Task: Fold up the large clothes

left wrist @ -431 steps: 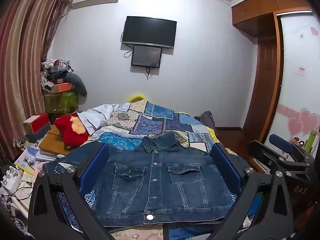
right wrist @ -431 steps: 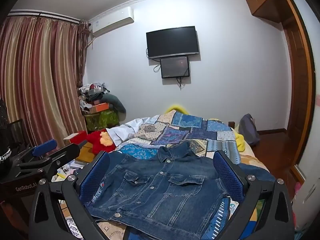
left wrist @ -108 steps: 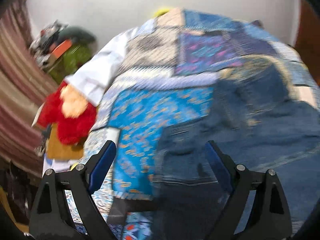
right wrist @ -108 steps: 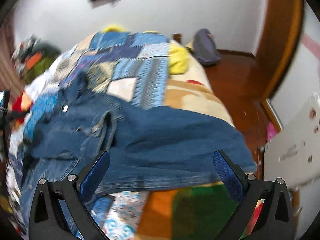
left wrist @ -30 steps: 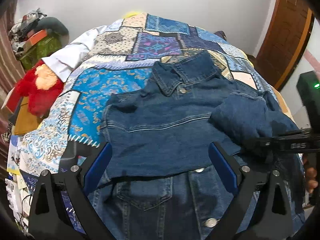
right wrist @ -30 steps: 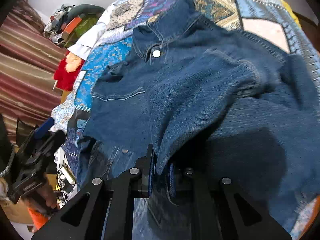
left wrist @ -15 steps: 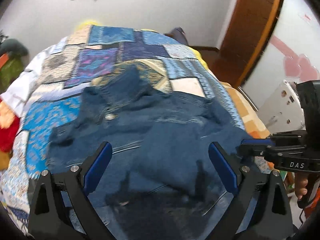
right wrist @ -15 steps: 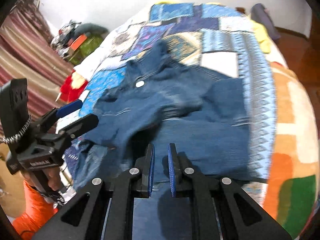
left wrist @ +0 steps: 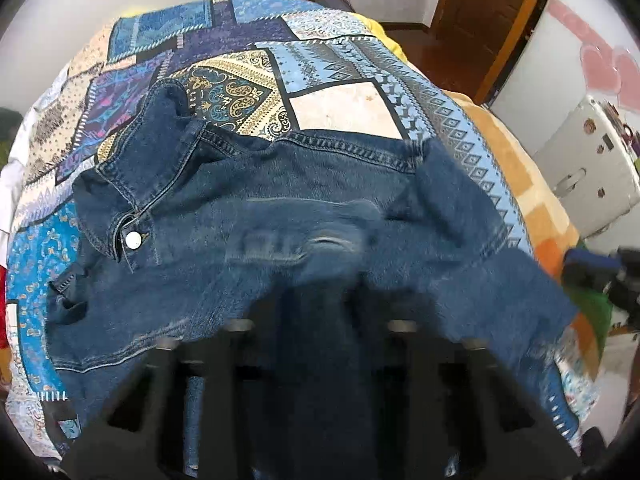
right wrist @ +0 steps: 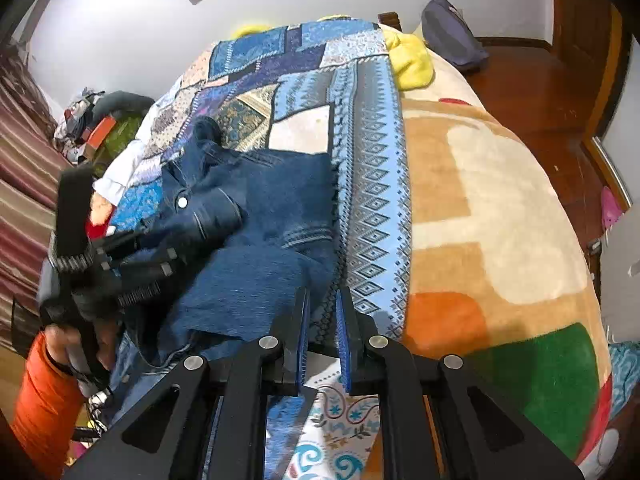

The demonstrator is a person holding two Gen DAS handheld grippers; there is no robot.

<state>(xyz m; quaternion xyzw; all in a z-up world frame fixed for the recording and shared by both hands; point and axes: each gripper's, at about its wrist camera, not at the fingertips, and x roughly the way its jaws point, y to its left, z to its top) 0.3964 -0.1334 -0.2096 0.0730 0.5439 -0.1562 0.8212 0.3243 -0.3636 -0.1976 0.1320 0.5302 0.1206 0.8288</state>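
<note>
A dark blue denim jacket lies on the bed, collar and silver button to the left, one sleeve folded across its body. My left gripper is blurred at the bottom of its own view. Its jaws are closing on a raised fold of denim that hides the pads. The right wrist view shows the left gripper at the jacket's near left part, held by a hand with an orange sleeve. My right gripper is shut and empty, over the quilt's edge just right of the jacket.
A patchwork quilt covers the bed's left part, and a beige, orange and green blanket the right. A yellow pillow and a dark bag lie at the far end. A white appliance stands right of the bed.
My left gripper has swung right over the jacket and its wide jaws have come together on denim. The right gripper has left the sleeve on the jacket and drawn off to the right.
</note>
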